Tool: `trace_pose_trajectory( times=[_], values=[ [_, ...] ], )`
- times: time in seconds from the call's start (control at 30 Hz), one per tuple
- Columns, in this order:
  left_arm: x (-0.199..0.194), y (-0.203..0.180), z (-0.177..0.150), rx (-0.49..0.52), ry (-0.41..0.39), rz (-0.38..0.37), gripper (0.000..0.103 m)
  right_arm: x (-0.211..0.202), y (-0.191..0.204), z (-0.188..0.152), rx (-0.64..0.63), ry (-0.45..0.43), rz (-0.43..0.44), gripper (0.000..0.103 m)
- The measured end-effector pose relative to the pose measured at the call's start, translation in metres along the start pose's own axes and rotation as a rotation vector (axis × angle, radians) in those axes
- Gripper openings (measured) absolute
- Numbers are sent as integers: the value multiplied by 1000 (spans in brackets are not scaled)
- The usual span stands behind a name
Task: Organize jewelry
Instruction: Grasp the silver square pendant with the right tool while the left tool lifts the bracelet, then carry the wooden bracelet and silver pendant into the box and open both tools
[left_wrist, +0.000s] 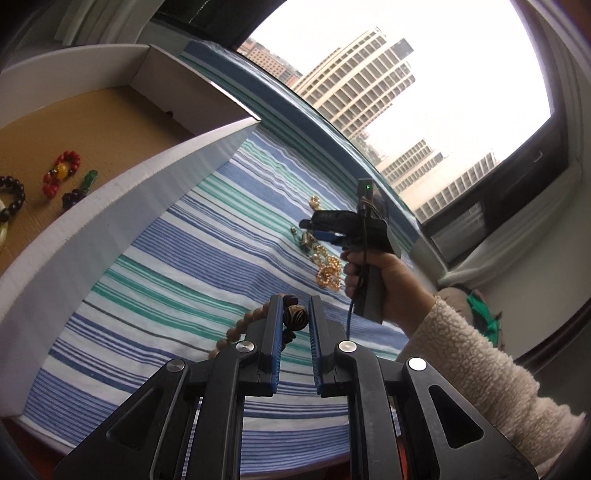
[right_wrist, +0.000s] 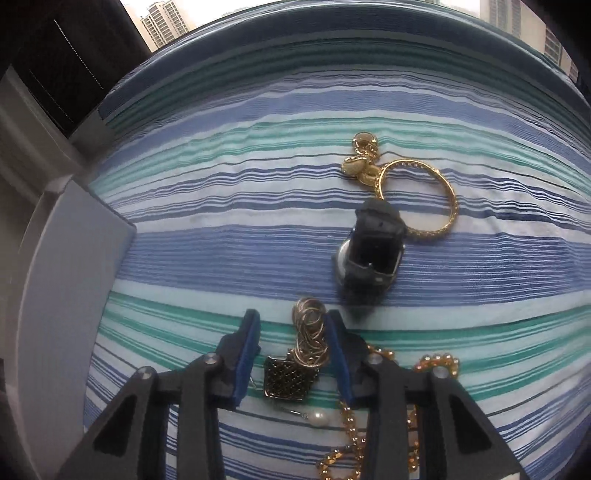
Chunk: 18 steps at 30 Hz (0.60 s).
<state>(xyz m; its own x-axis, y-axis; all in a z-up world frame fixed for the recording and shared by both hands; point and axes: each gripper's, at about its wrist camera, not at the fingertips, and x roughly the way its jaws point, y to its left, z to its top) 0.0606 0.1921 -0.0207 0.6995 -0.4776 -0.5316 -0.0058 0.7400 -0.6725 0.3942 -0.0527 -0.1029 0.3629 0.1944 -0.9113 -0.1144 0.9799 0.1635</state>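
My left gripper (left_wrist: 295, 306) is shut on a wooden bead bracelet (left_wrist: 243, 325), pinching its dark striped bead (left_wrist: 295, 318) above the striped cloth; tan beads hang to the left. The white cardboard box (left_wrist: 110, 206) at left holds a red bead bracelet (left_wrist: 61, 171), a dark bead bracelet (left_wrist: 13, 195) and small green and purple charms. My right gripper (right_wrist: 291, 325) is open, low over the cloth, its fingers on either side of a gold chain with a square pendant (right_wrist: 295, 365). A gold bangle (right_wrist: 421, 199), a watch (right_wrist: 373, 254), a pearl (right_wrist: 317, 419) and a gold bead chain (right_wrist: 351, 435) lie around it.
A blue, green and white striped cloth (left_wrist: 184, 266) covers the table. The right gripper and hand show in the left wrist view (left_wrist: 325, 225) over the gold jewelry pile (left_wrist: 327, 269). A window with buildings is behind. The box corner (right_wrist: 74, 258) is at the left of the right wrist view.
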Motion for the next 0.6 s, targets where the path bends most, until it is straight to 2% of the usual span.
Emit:
trace_pose_trajectory(
  times=[0.07, 0.13, 0.33, 0.43, 0.53, 0.6],
  values=[
    [-3, 0, -1, -3, -3, 4, 12, -1, 4, -4, -29, -15, -30, 15],
    [-6, -1, 0, -3, -11, 7, 12, -11, 3, -7, -30, -40, -18, 7],
    [-31, -15, 11, 6, -52, 3, 12, -80, 19, -22, -117, -164, 68, 6],
    [-58, -21, 29, 17, -98, 9, 12, -127, 46, -19, -196, -227, 128, 6],
    [-91, -21, 55, 33, -169, 53, 12, -171, 85, -15, -279, -284, 220, 6],
    [-110, -18, 70, 56, -213, 115, 12, -193, 116, -11, -340, -310, 277, 6]
  ],
)
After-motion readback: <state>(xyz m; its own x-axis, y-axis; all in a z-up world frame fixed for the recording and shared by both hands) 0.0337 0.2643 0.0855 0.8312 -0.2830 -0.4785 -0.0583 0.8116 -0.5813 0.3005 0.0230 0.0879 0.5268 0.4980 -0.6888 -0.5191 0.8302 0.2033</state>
